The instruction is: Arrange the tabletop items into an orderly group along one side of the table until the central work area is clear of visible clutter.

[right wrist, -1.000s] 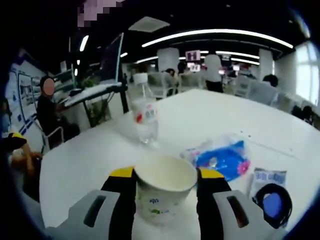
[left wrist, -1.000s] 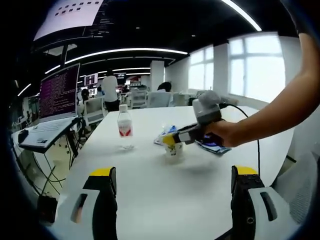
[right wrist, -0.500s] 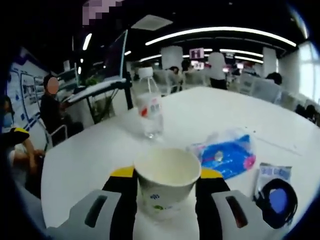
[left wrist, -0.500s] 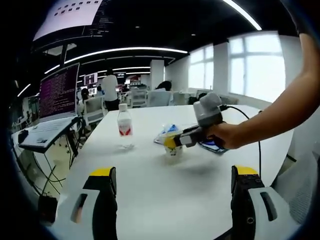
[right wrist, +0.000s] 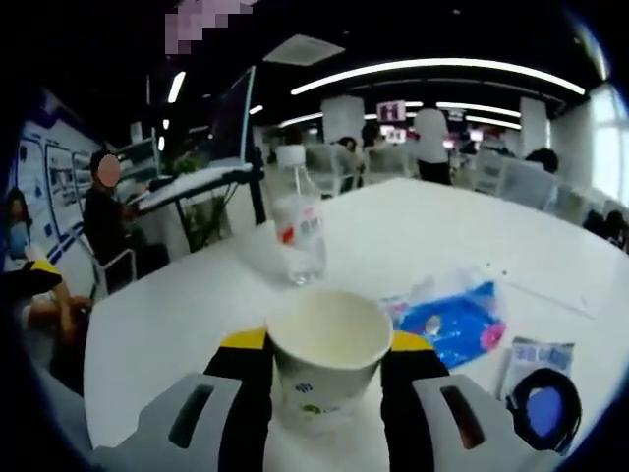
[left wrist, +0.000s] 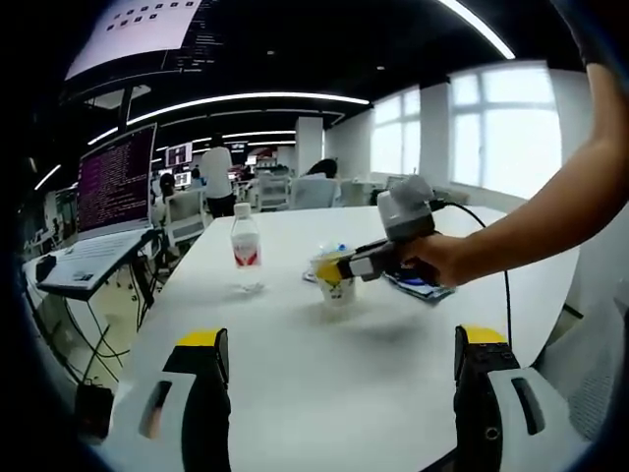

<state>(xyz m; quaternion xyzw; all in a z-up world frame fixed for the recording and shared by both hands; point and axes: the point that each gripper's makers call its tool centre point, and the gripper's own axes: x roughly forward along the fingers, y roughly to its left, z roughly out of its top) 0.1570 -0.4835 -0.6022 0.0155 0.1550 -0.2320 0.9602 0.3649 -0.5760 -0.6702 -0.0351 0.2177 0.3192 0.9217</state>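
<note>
Your right gripper (right wrist: pixel 324 369) has its jaws closed on the cup (right wrist: pixel 327 366), upright, just on your side of the bottle (right wrist: pixel 300 228) standing on the table (right wrist: pixel 187 315). A blue packet (right wrist: pixel 457 323) lies right of the bottle, beside the cup. Your left gripper (left wrist: pixel 339 379) is wide open, holding nothing, well short of the bottle (left wrist: pixel 245 252).

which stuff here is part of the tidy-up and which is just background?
Job:
- paper cup, held in the right claw
- water bottle
- blue packet
- small pouch with a round blue thing on it
- table
- left claw, open, holding nothing

Background:
- laptop on a stand
- office chairs
- people further back
</note>
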